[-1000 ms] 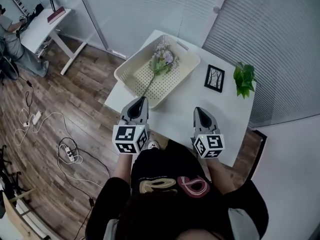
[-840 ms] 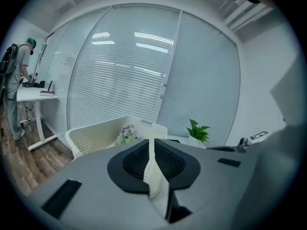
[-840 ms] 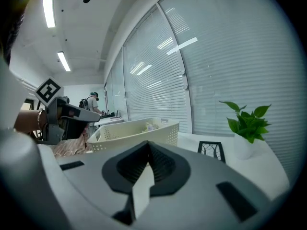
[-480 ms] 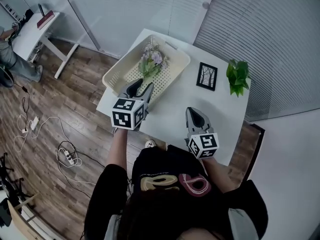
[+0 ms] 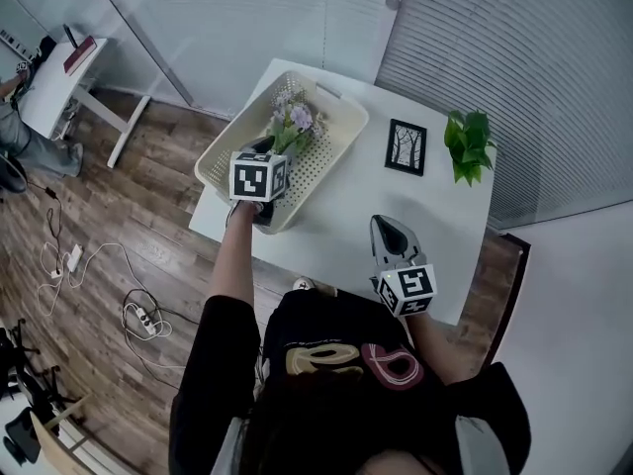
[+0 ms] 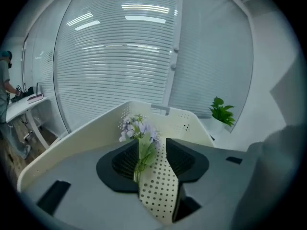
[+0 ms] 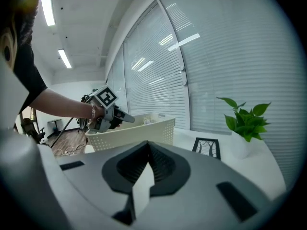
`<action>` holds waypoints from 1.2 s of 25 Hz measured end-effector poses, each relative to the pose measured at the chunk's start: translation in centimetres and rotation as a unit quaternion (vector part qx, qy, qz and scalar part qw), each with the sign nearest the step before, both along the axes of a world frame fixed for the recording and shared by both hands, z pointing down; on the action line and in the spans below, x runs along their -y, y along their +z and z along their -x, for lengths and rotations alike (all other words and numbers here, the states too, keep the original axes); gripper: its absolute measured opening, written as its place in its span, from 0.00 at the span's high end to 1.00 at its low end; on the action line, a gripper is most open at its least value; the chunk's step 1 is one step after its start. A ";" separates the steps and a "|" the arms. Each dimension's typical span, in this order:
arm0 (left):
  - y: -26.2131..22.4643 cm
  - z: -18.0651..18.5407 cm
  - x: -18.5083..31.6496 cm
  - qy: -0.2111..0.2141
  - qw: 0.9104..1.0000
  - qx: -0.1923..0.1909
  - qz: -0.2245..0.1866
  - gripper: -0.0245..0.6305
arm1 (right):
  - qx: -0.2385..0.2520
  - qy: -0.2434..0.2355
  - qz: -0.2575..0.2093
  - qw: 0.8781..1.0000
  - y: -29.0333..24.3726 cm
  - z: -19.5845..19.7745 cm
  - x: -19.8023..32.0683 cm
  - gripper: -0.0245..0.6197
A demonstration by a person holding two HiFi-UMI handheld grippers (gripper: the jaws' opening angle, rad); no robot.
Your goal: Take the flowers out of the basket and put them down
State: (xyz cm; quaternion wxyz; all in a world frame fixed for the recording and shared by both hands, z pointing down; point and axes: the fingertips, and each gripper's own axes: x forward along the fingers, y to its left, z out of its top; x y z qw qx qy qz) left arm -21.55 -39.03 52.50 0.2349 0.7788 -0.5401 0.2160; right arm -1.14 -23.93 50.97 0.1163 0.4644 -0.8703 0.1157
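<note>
Black short-sleeved shirt printed with pink and cream loops.

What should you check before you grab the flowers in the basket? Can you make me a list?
1. Left hand-held gripper over the basket: ok.
2. Stem of the flowers between its jaws: ok.
3. Jaws pressing the stem: not ok, they are opening.
4. Bare spot on the table to lay them on: ok.
5. Right hand-held gripper shut, empty, away from the basket: ok.
6. Stem free of the basket's holes: cannot tell.
</note>
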 end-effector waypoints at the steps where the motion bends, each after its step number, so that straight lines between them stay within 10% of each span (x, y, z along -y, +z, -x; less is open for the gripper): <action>1: 0.5 0.2 0.6 -0.006 1.000 0.006 0.006 0.67 | 0.003 0.007 0.001 1.000 0.0 -0.4 0.1 0.95; 25: 13.7 1.3 0.6 0.001 0.977 0.088 0.194 0.59 | 0.003 0.041 0.026 0.999 0.7 -3.1 0.5 0.95; 30: 13.8 0.8 0.2 0.006 0.975 0.130 0.180 0.85 | -0.003 0.053 0.026 0.998 0.6 -3.5 0.3 0.95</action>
